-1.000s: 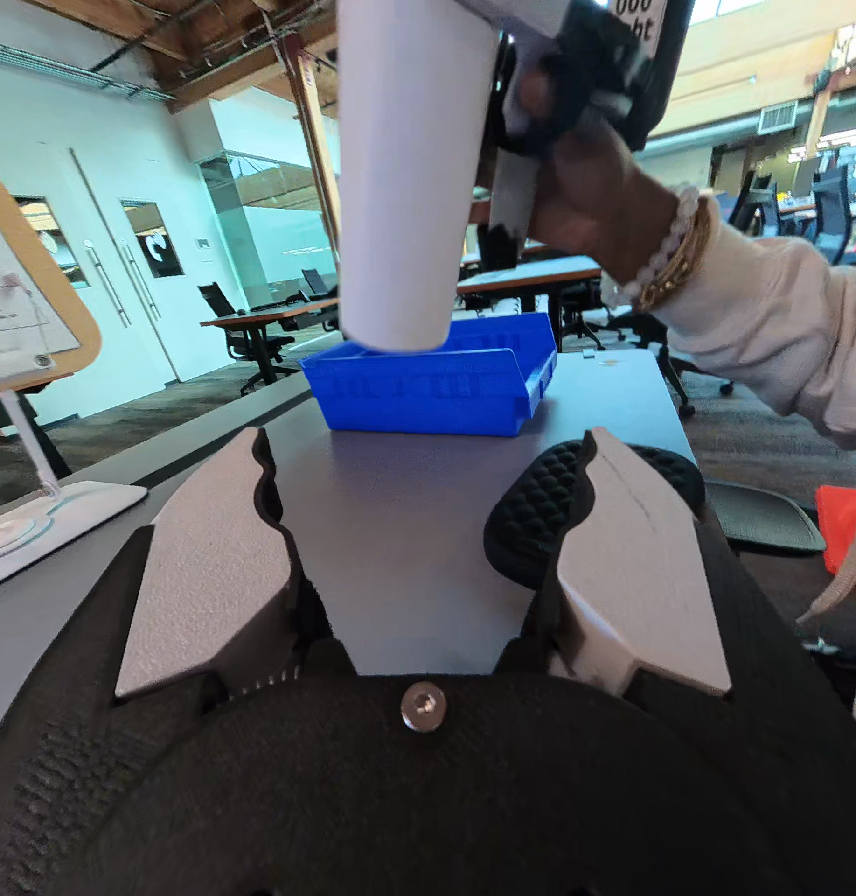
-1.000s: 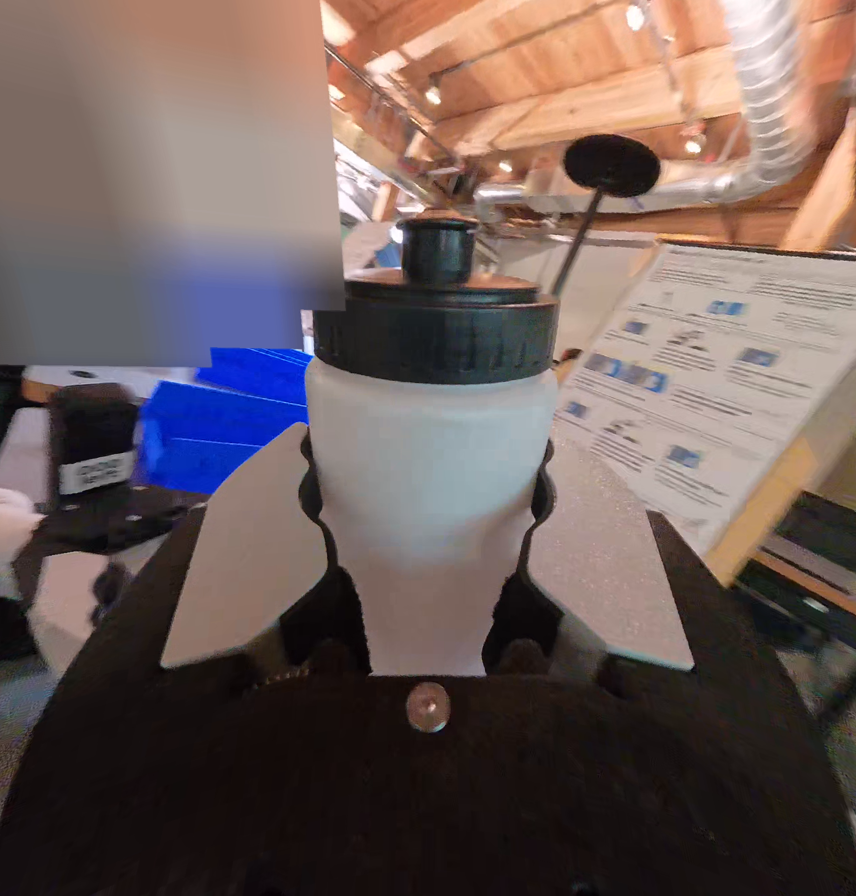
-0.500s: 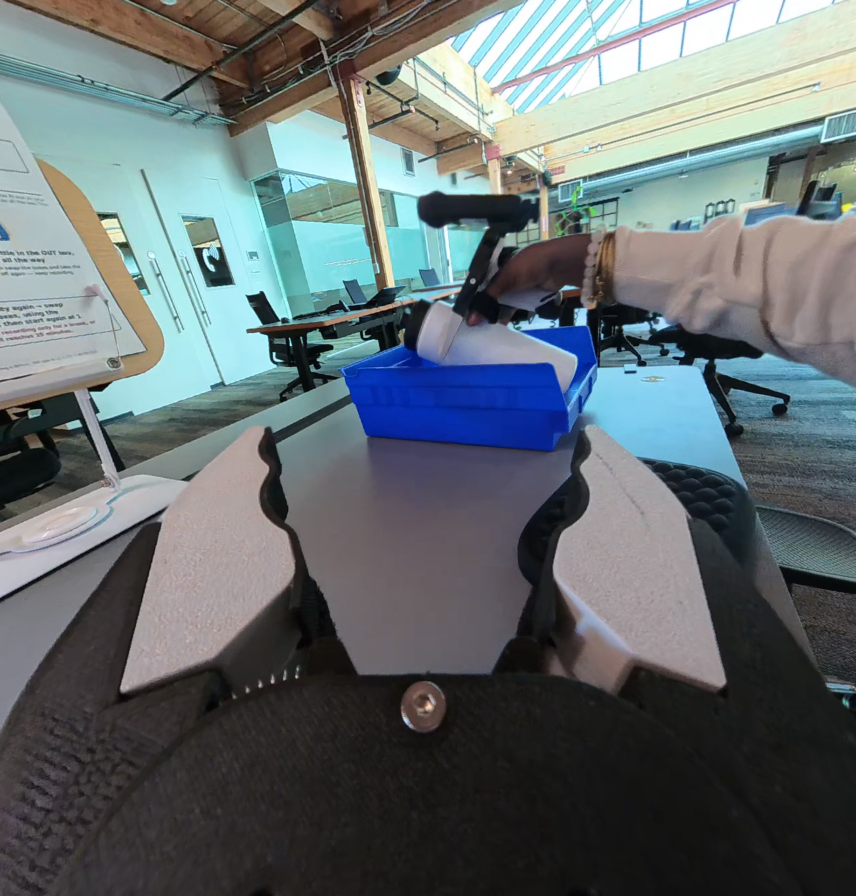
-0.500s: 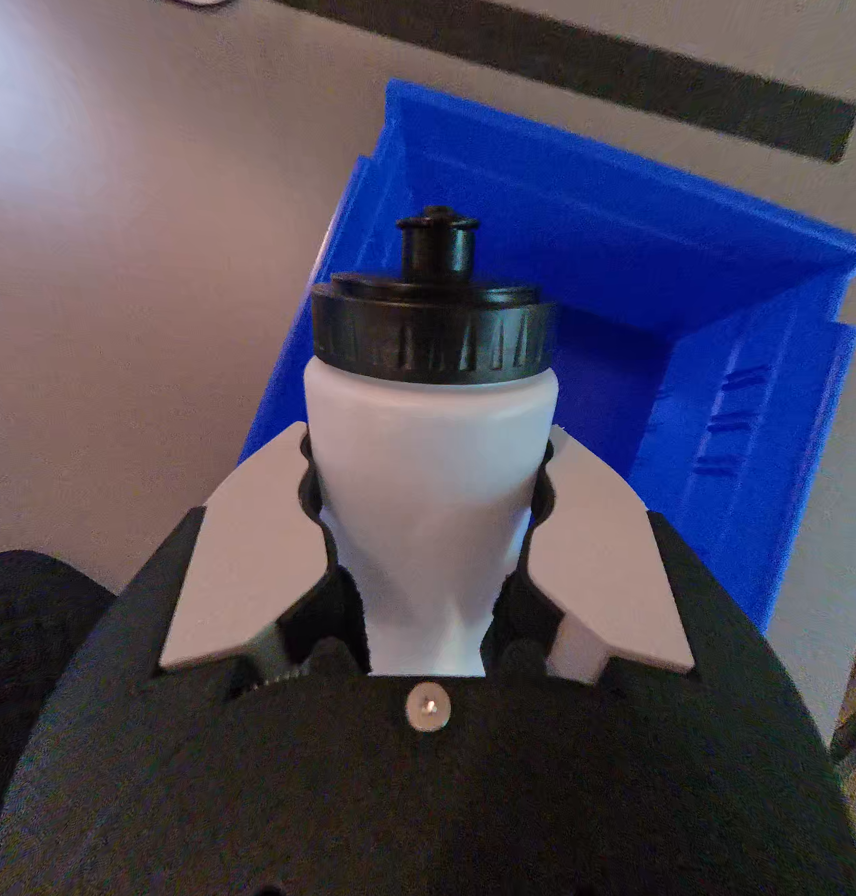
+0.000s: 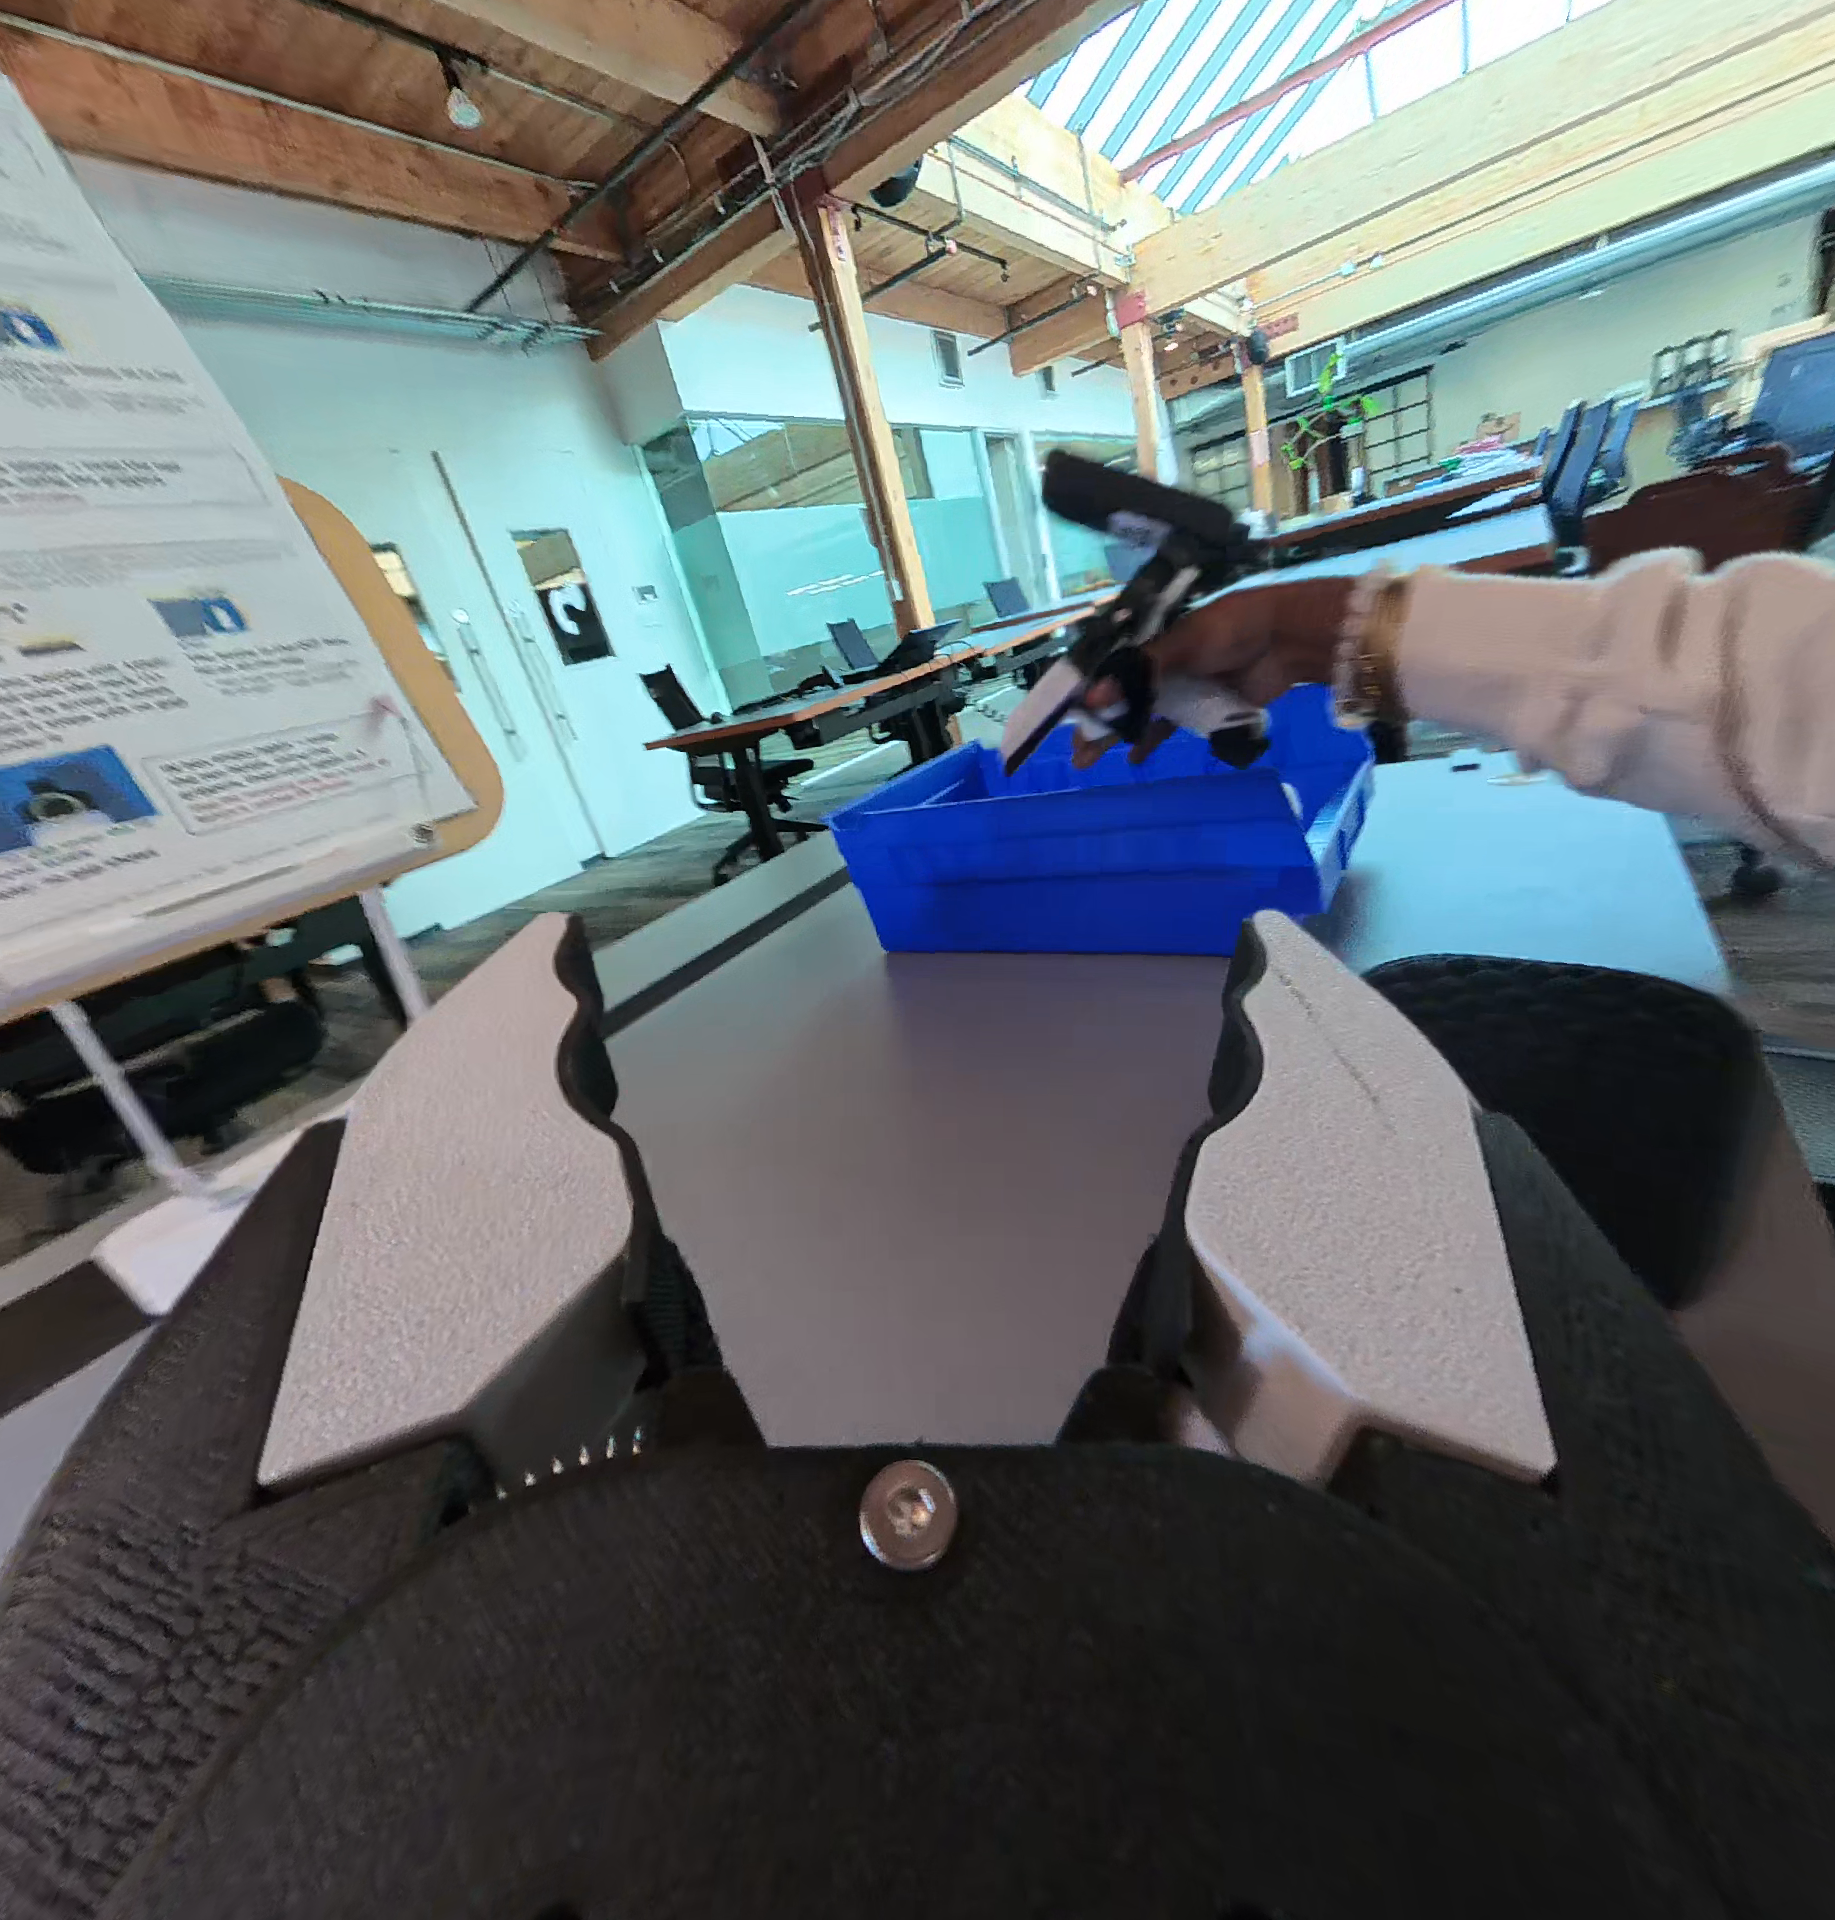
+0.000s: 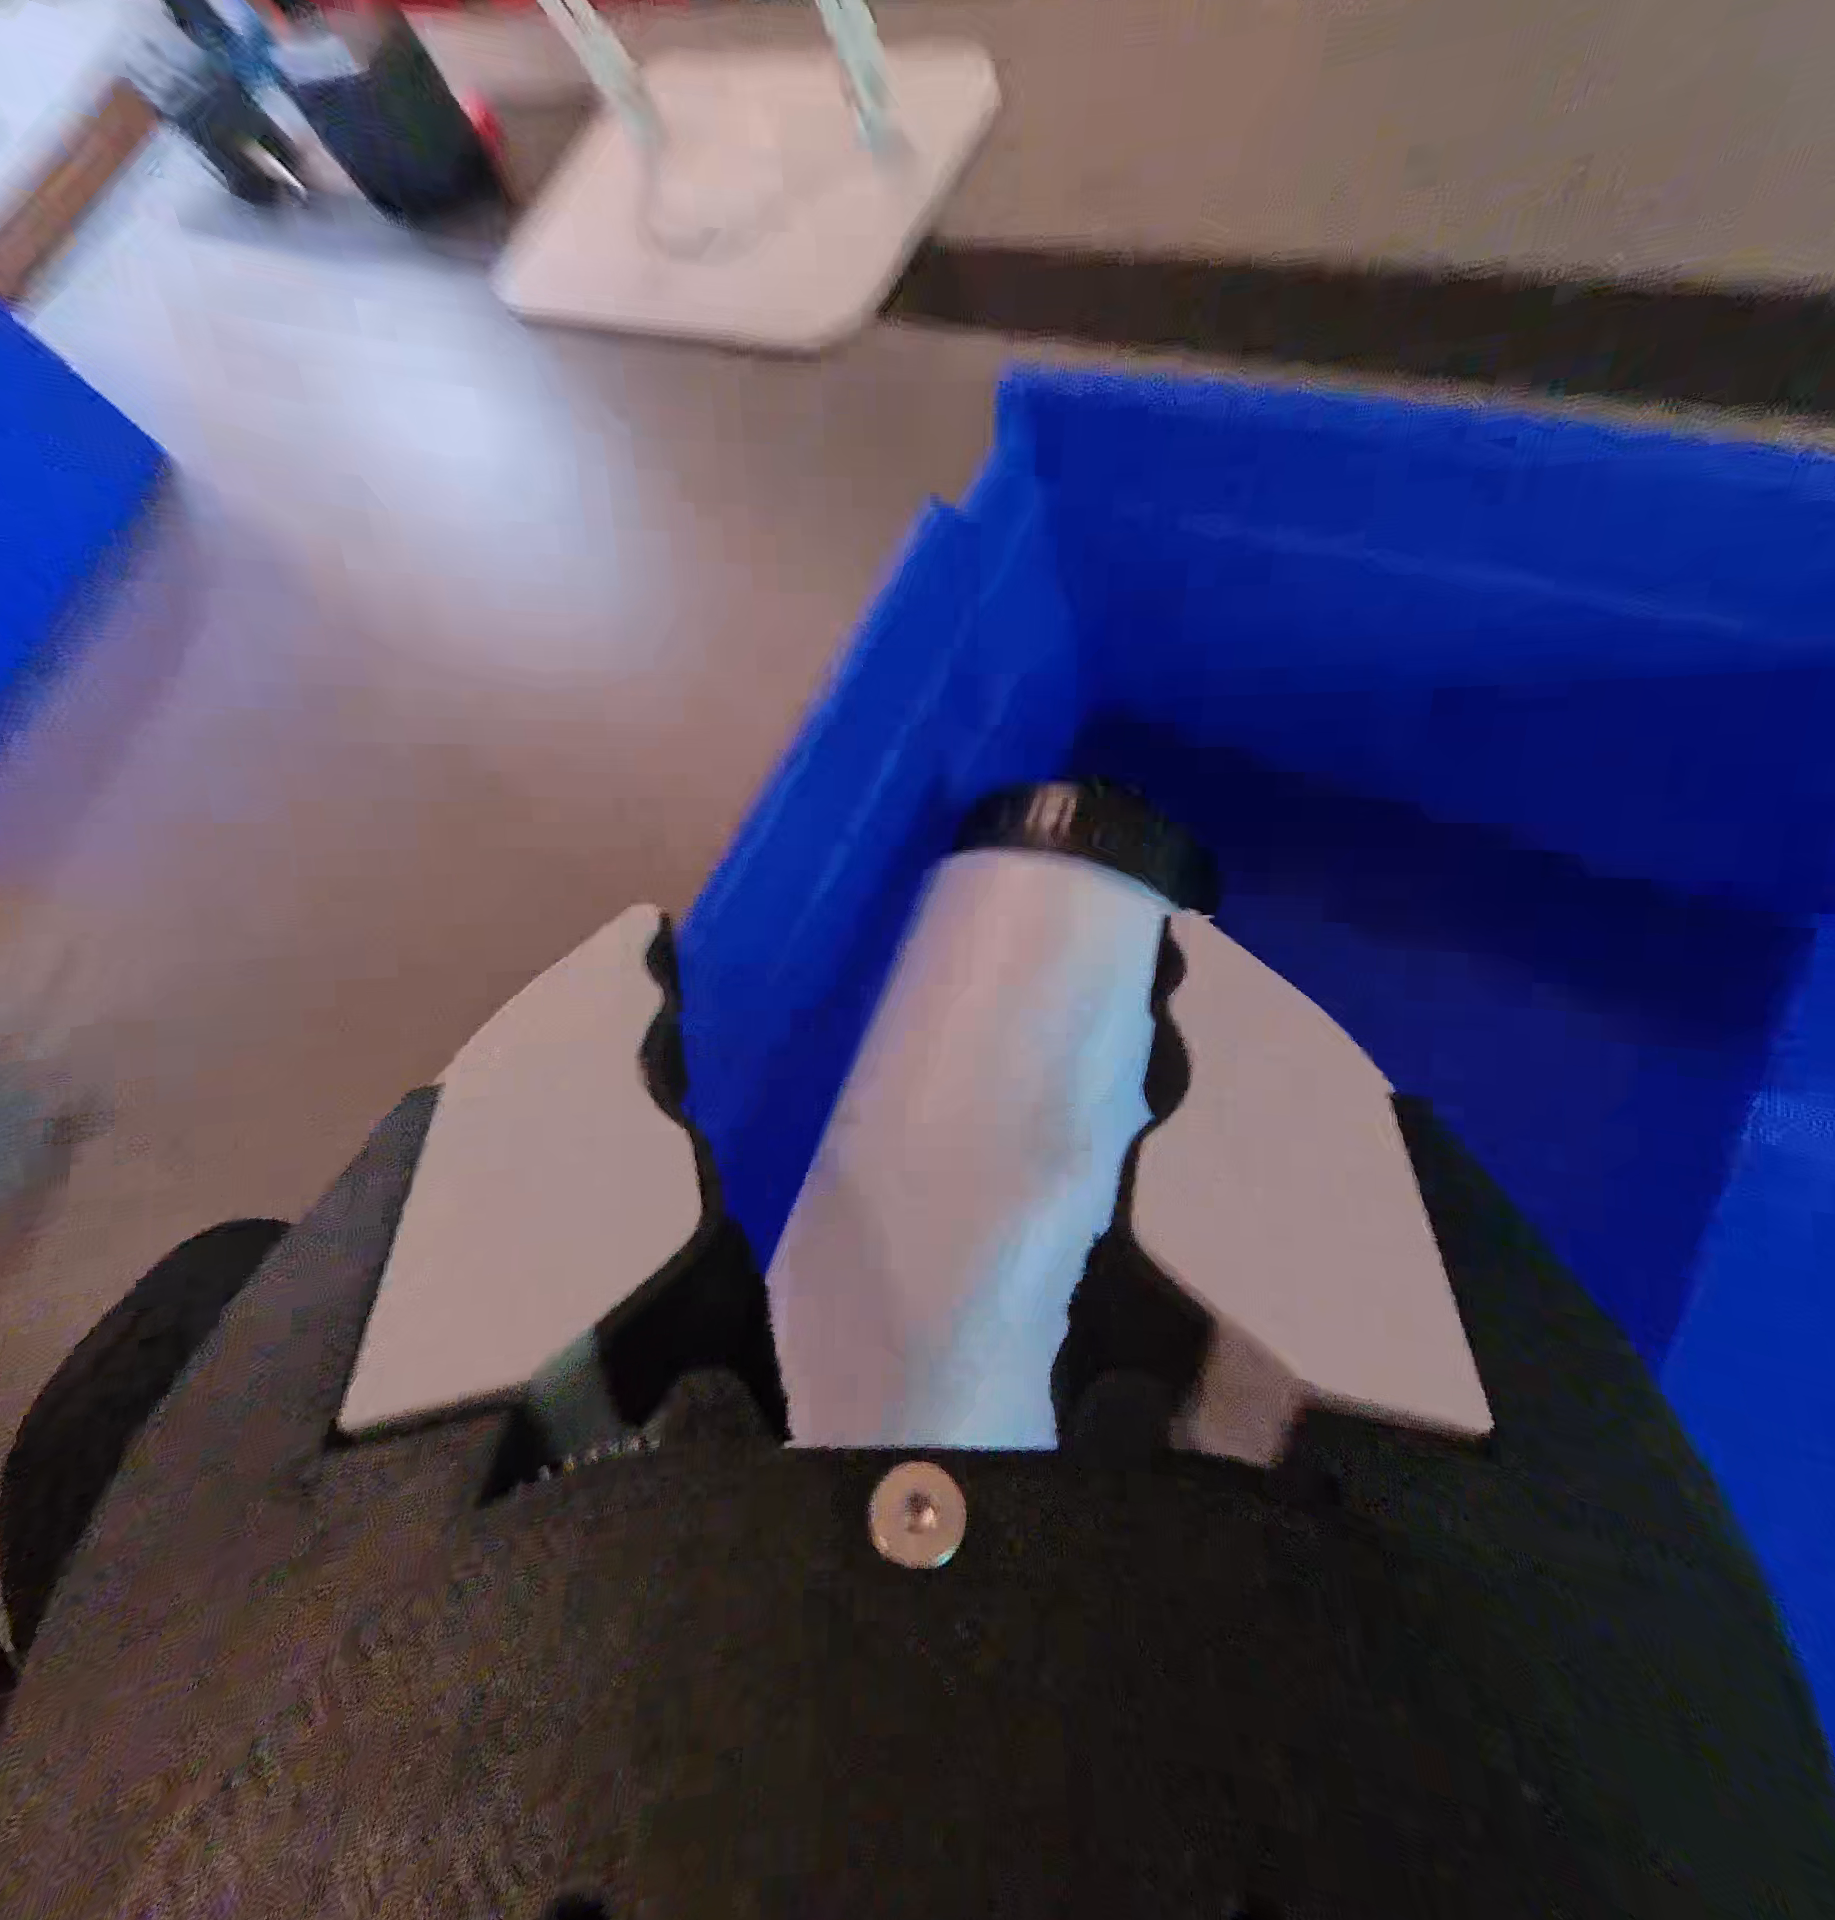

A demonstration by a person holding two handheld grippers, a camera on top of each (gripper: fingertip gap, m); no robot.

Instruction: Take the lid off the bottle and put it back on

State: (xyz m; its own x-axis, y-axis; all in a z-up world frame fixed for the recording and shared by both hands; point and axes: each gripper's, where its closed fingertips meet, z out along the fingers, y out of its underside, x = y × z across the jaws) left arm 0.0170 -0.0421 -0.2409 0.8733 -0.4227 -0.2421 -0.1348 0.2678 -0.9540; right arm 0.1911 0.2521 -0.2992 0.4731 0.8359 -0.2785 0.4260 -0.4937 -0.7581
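Right tongs [image 6: 913,1023] stood apart, fingers spread wider than the white bottle [image 6: 980,1122] lying between them; the right finger's tip lay close against it, contact uncertain through blur. Bottle lay on its side inside the blue bin [image 6: 1412,582], black lid [image 6: 1089,831] on, pointing toward the far wall. Left tongs [image 5: 908,1049] also apart, holding nothing, above the grey bench [image 5: 892,1164], well short of that bin [image 5: 1089,873]. Instruction board [image 5: 144,582] stood at left.
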